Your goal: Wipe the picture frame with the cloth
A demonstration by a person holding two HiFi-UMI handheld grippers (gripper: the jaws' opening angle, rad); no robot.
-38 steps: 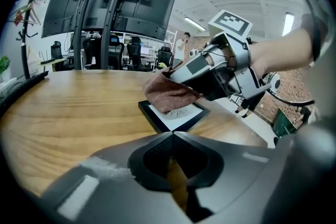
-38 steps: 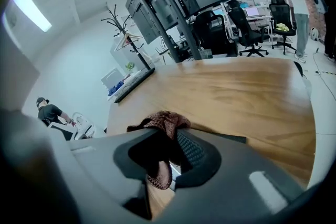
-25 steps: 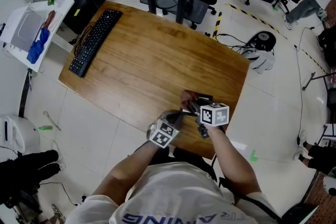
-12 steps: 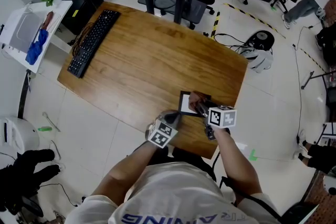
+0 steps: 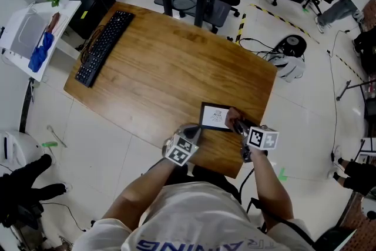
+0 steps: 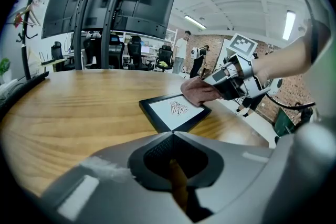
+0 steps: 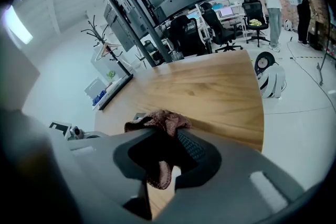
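The right gripper [image 5: 238, 125] met, in the head view, the right edge of the picture frame [image 5: 215, 117], which lay flat near the front edge of the wooden surface [image 5: 164, 67]. The left gripper [image 5: 192, 133] sat just beside the frame, and a keyboard [image 5: 106, 47] lay well apart. The left gripper view showed its jaws pressed together on nothing, and the cloth [image 6: 195, 93] resting on the frame's far corner. The right gripper view showed its jaws pinching that cloth.

The cloth [image 7: 157, 122] is coarse-knit, the table [image 5: 164, 56] smooth wood.
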